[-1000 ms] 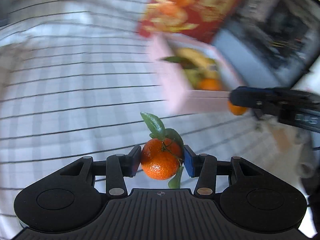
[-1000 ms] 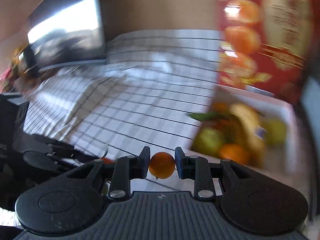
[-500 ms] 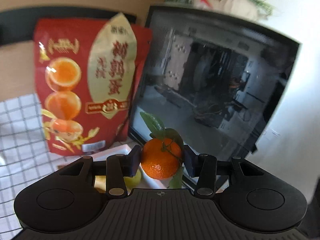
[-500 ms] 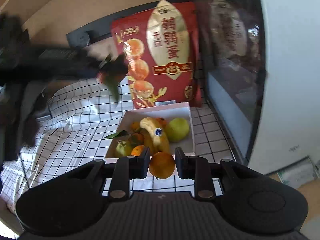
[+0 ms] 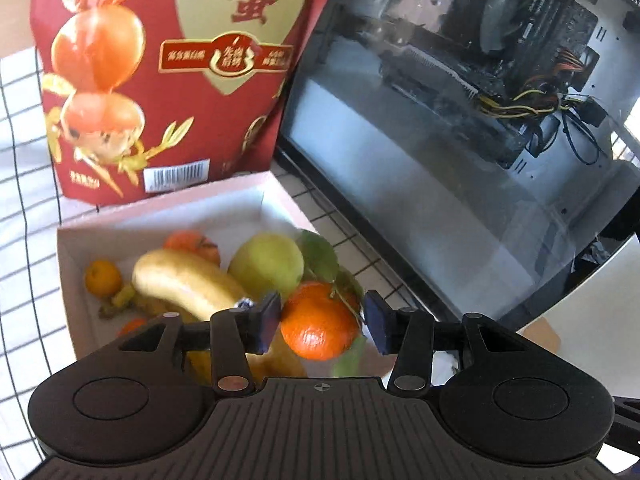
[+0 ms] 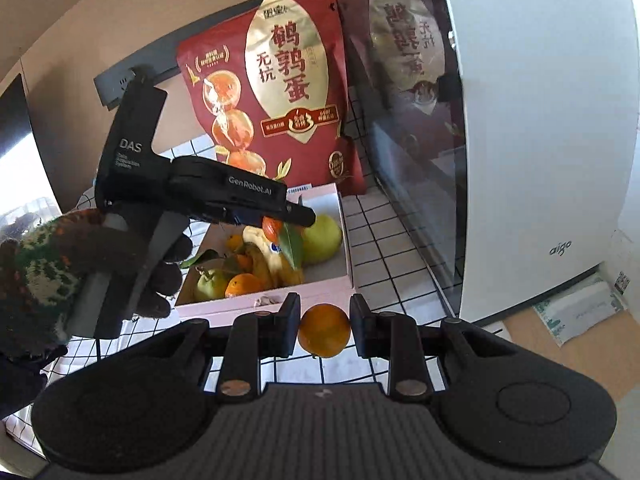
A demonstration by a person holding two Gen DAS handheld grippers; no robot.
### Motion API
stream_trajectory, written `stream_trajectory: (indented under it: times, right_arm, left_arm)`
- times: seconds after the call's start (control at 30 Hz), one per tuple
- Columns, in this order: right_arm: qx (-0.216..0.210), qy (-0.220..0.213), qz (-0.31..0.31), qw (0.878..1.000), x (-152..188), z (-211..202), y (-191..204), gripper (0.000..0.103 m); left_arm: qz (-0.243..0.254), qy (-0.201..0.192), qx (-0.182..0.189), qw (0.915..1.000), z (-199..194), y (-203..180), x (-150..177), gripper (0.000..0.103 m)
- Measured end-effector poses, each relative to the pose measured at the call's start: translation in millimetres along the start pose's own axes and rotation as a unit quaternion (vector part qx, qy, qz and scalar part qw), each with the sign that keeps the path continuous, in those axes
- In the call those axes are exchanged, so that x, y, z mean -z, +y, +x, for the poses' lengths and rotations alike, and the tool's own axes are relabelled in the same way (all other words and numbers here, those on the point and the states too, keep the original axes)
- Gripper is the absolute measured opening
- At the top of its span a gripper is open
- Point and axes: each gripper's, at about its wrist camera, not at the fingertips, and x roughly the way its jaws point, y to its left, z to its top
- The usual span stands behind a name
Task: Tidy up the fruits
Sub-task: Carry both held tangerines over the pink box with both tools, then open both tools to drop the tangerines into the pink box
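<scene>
While the left gripper [image 5: 320, 322] is clamping a leafy mandarin [image 5: 318, 320] over the fruit box [image 6: 346, 236], the right gripper [image 6: 325, 330] is pinching a small orange [image 6: 325, 330]; next, release the mandarin inside.

Left gripper [image 5: 322, 322] angled downward, jaws set moderately wide. Right gripper [image 6: 325, 330] nearly closed. A gloved hand [image 6: 120, 264] grips the left handle.

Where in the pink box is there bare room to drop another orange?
Free: the back strip of the pink box, between the pear, the banana and the wall by the red pouch; also the left edge beyond the small orange. The near half is crowded with piled fruit.
</scene>
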Motion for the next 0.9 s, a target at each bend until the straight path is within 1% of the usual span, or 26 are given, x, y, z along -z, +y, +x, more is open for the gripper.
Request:
stream_trajectory:
  times: [0.13,0.23,0.3,0.43,0.5,0.6,0.67,0.77,0.83,0.9]
  right_arm:
    - [0.003,0.01,-0.011,1.0,1,9,3,0.026]
    - [0.0,0.013,-0.019,1.0,-3,14,5,0.026]
    - [-0.004,0.011,-0.024,1.0,-10,17,6,0.026]
    - [-0.017,-0.001,-0.039,0.999,-33,22,10,0.026]
    - [-0.023,-0.013,-0.053,0.998,-53,28,14,0.026]
    - [-0.031,-0.039,-0.079,0.996,-85,42,24,0.026]
    - [-0.031,-0.052,-0.091,0.994,-109,59,36,0.026]
    - [-0.029,-0.057,-0.098,0.993,-142,95,47,0.027]
    - [-0.044,-0.056,-0.086,0.994,-154,116,46,0.032]
    - [-0.037,-0.052,-0.068,0.996,-160,129,43,0.045]
  left_arm:
    - [-0.017,-0.033,0.025,0.999,-26,10,7,0.05]
    - [-0.03,-0.062,0.023,0.9973,-58,22,23,0.05]
    - [-0.039,-0.075,0.006,0.9965,-80,34,41,0.05]
    - [-0.05,-0.075,-0.052,0.9945,-109,57,80,0.05]
    - [-0.067,-0.074,-0.071,0.9924,-119,68,98,0.05]
    - [-0.094,-0.076,-0.089,0.9887,-131,81,119,0.05]
    - [-0.107,-0.078,-0.1,0.9861,-138,87,130,0.05]
    - [-0.111,-0.078,-0.121,0.9834,-144,90,142,0.05]
    - [-0.11,-0.075,-0.133,0.9821,-145,91,151,0.05]
    - [-0.11,-0.068,-0.138,0.982,-144,93,159,0.05]
